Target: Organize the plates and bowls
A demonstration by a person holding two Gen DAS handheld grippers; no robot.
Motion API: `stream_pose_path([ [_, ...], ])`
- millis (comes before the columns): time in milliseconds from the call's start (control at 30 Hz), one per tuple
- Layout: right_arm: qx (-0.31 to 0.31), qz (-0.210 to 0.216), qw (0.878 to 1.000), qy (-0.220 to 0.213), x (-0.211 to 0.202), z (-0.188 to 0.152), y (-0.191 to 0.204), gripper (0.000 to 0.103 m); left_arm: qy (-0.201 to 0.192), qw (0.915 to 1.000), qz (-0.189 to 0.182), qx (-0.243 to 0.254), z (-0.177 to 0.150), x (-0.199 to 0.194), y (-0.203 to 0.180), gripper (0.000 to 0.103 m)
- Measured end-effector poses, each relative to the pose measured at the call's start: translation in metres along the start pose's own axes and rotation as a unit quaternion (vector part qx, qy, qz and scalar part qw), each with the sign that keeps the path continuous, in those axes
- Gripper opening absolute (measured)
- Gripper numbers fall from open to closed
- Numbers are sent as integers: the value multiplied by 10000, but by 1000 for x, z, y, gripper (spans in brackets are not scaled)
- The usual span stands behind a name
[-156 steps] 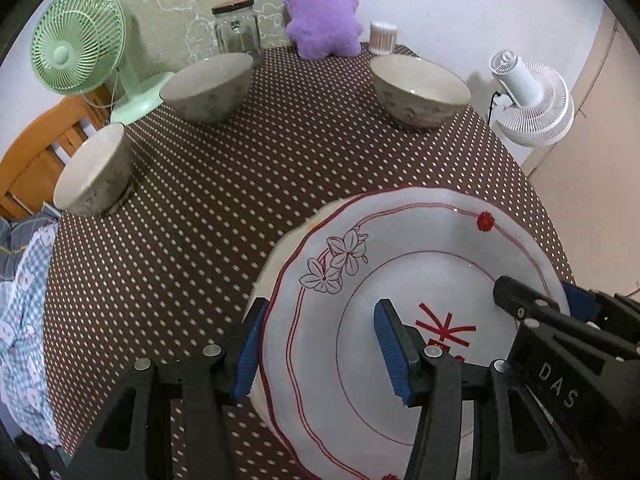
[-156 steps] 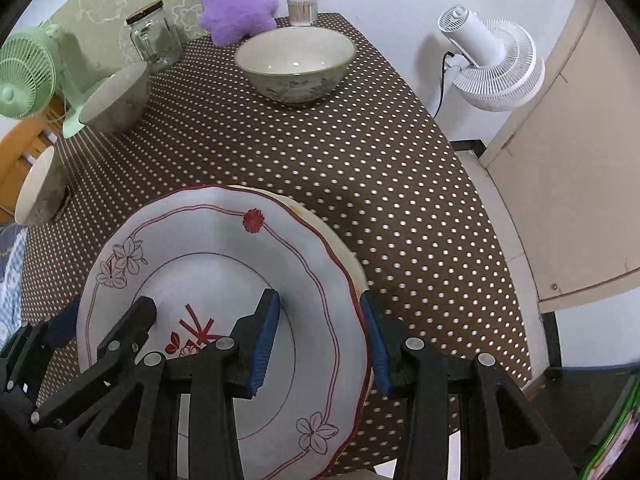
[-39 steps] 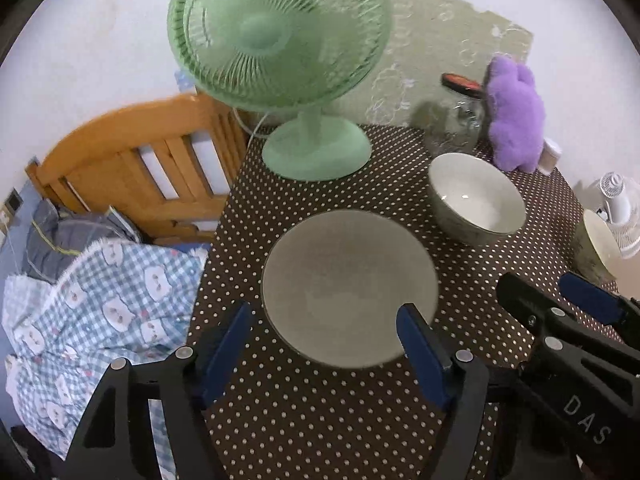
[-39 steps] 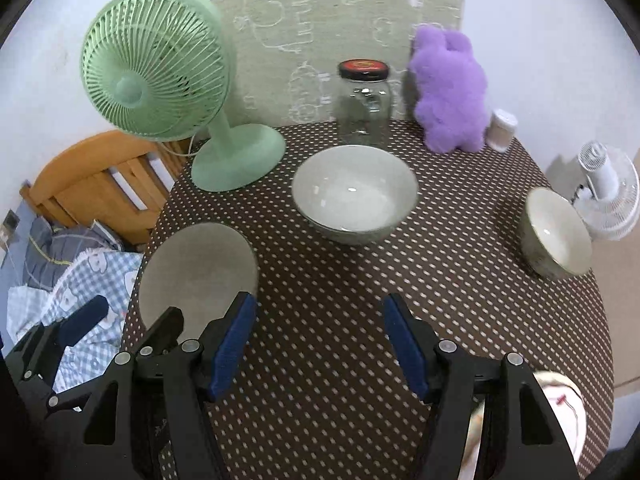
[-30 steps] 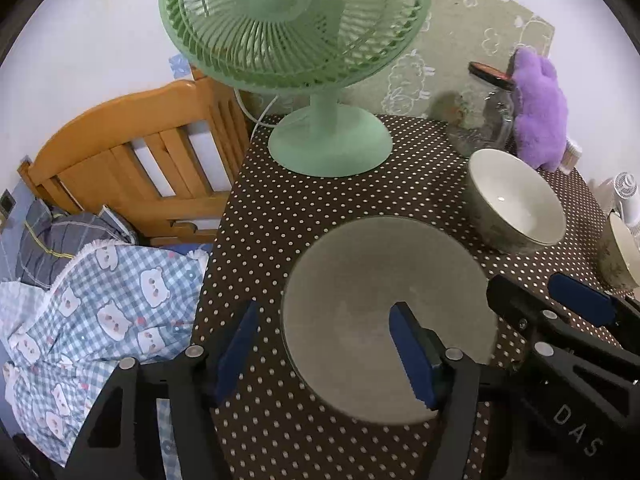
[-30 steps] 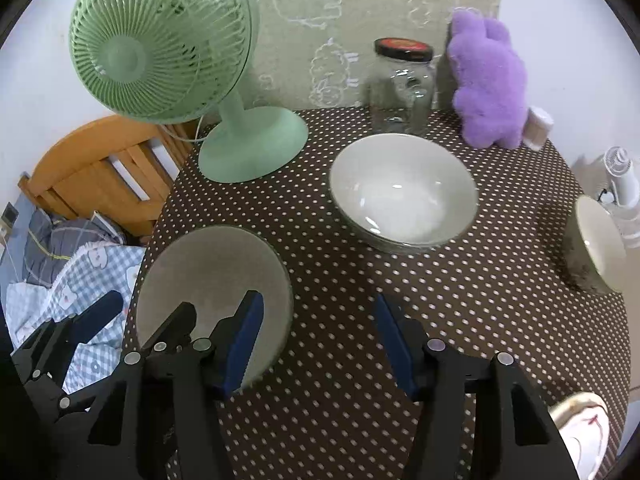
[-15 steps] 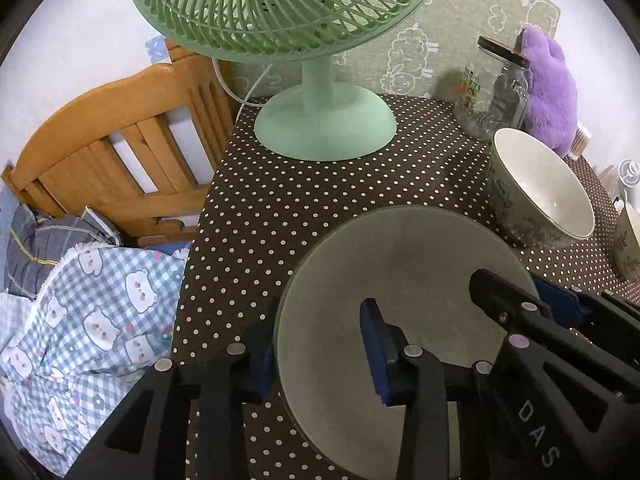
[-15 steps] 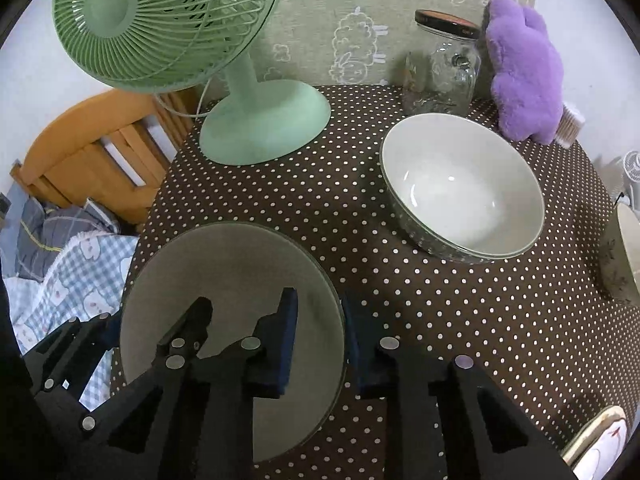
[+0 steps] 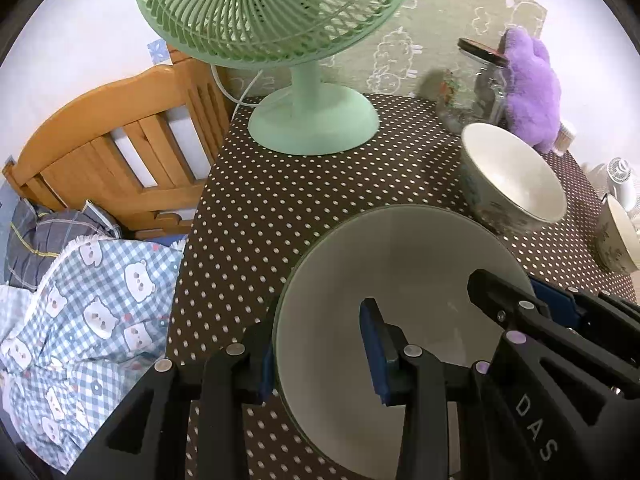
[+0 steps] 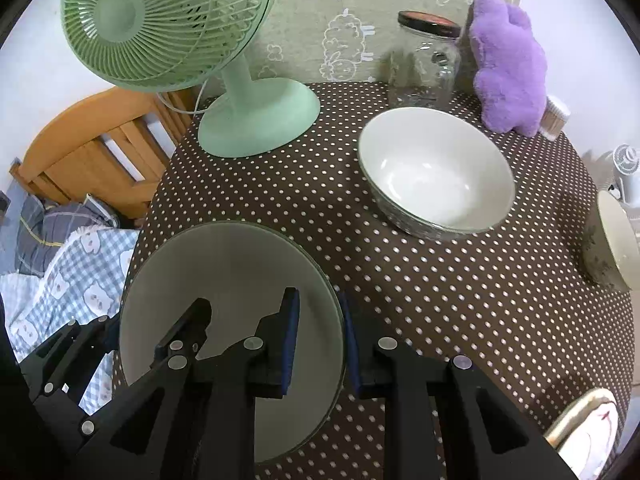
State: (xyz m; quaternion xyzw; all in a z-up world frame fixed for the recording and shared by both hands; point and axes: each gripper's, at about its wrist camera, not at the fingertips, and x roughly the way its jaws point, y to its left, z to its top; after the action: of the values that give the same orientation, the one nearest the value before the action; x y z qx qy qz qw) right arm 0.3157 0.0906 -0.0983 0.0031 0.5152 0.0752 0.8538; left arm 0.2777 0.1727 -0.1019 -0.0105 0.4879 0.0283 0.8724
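A large grey-green bowl [image 9: 404,268] [image 10: 224,276] stands at the near left of the dotted table. My left gripper [image 9: 320,354] straddles its left rim, one finger inside, one outside. My right gripper [image 10: 318,338] straddles its right rim the same way and is closed on the rim. A second cream bowl [image 9: 512,176] [image 10: 436,172] sits further back. A third bowl [image 9: 618,240] [image 10: 612,240] is at the right edge. A red-patterned plate stack [image 10: 588,436] shows at the near right corner.
A green desk fan [image 9: 304,116] [image 10: 256,116] stands at the back left. A glass jar [image 10: 424,68] and a purple plush toy [image 10: 508,68] are at the back. A wooden bed frame [image 9: 116,136] and checked bedding [image 9: 80,280] lie left of the table edge.
Both grippers came from the plate stack to the grey-green bowl, lowered over its opposite rims, and narrowed from wide open to pinch the rim.
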Motion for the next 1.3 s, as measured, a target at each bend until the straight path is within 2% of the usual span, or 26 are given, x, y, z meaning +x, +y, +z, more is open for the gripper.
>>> stream_pose_path([
  [733,294,-17,9996,53,-74,-86,-80,25,97,9999,-24,128,-65,-56,-76,37],
  [1000,221,72,9995,223,-83,-119,-96,25,315,9995,24,74,-99,-64,-94,37],
  [1300,122,119,9987,484,-79,-141,-101,25,540,9985,36,-34,-122,-63,-98,37],
])
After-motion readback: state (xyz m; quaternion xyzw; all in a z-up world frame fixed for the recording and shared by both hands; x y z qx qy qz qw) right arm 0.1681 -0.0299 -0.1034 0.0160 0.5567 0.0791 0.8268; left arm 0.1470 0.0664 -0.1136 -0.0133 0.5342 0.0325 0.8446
